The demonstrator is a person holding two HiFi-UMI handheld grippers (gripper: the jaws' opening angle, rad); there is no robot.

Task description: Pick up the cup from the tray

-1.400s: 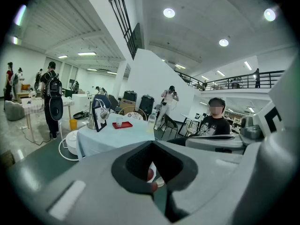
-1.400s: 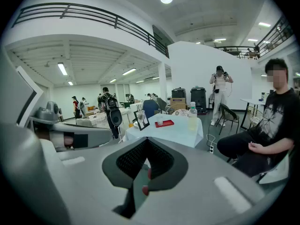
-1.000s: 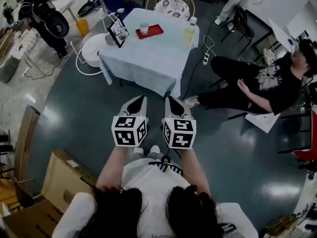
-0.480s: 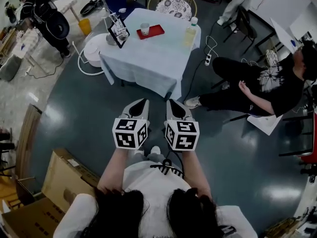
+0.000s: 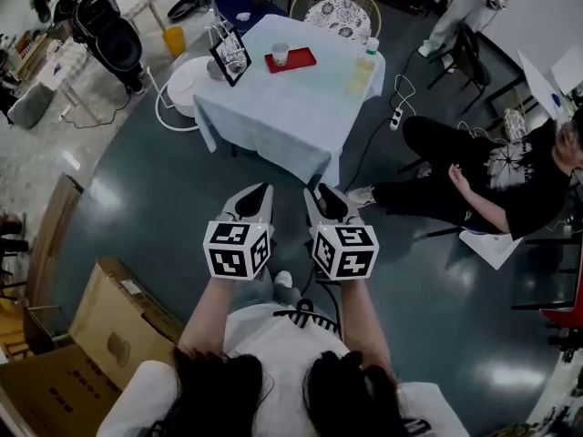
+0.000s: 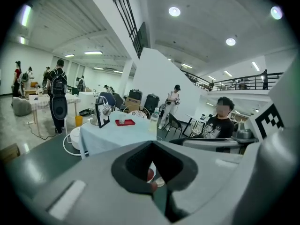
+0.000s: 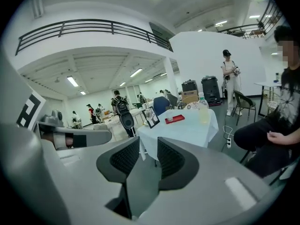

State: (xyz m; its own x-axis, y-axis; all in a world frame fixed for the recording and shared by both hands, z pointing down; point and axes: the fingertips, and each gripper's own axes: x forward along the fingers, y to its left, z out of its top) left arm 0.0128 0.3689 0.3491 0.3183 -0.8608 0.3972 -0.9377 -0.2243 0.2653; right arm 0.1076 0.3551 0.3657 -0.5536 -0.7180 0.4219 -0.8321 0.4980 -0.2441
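A clear cup (image 5: 281,53) stands on a red tray (image 5: 296,61) on a table with a pale blue cloth (image 5: 282,116), far ahead across the dark floor. The cup (image 6: 121,120) and tray (image 6: 126,123) also show small in the left gripper view; in the right gripper view the tray (image 7: 174,119) is small too. Both grippers are held side by side at waist height, well short of the table. My left gripper (image 5: 262,190) (image 6: 152,144) is shut and empty. My right gripper (image 5: 325,194) (image 7: 148,144) has just been opening; nothing lies between its jaws.
A bottle (image 5: 367,65) and a framed picture (image 5: 230,58) share the table. A wicker chair (image 5: 339,9) stands behind it, a white round stand (image 5: 185,85) to its left. A person in black (image 5: 496,185) sits at the right. Cardboard boxes (image 5: 86,353) lie lower left.
The right gripper's jaws have parted a little. The head view has shifted, so the table now sits slightly further right. Both hands stay about where they were.
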